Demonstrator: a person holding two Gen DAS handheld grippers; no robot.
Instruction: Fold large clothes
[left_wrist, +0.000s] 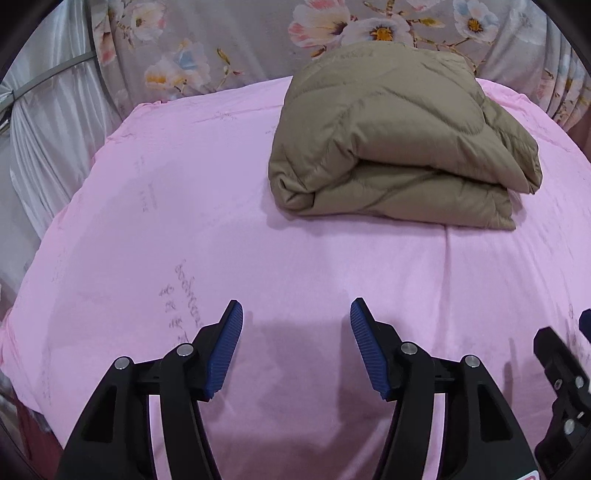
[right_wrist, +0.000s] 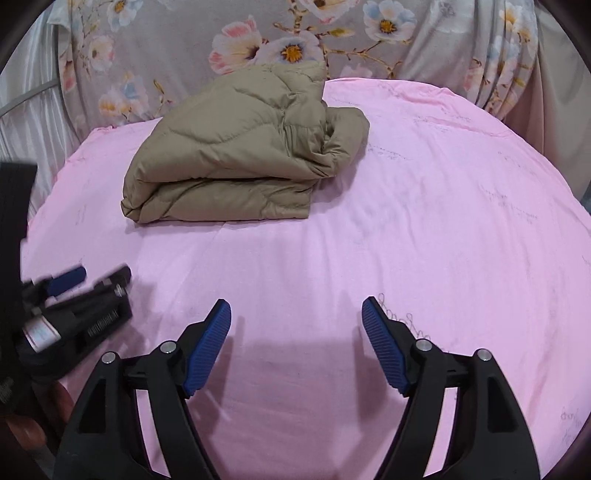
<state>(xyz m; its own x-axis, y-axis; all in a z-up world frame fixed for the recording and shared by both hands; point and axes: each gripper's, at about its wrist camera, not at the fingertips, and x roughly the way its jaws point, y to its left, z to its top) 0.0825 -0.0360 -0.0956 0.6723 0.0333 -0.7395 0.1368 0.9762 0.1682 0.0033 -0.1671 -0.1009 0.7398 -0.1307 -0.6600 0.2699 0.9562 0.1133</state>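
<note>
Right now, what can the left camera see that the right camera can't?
Only the left wrist view shows the brown jacket's smooth folded side with a rolled end at its left, plus white pleated fabric at the left edge. Only the right wrist view shows the jacket's bunched, crumpled end and most of the left gripper from the side. Both show the folded jacket lying on the pink sheet, the flowered cloth behind it, and an open, empty gripper; the right gripper holds nothing.
</note>
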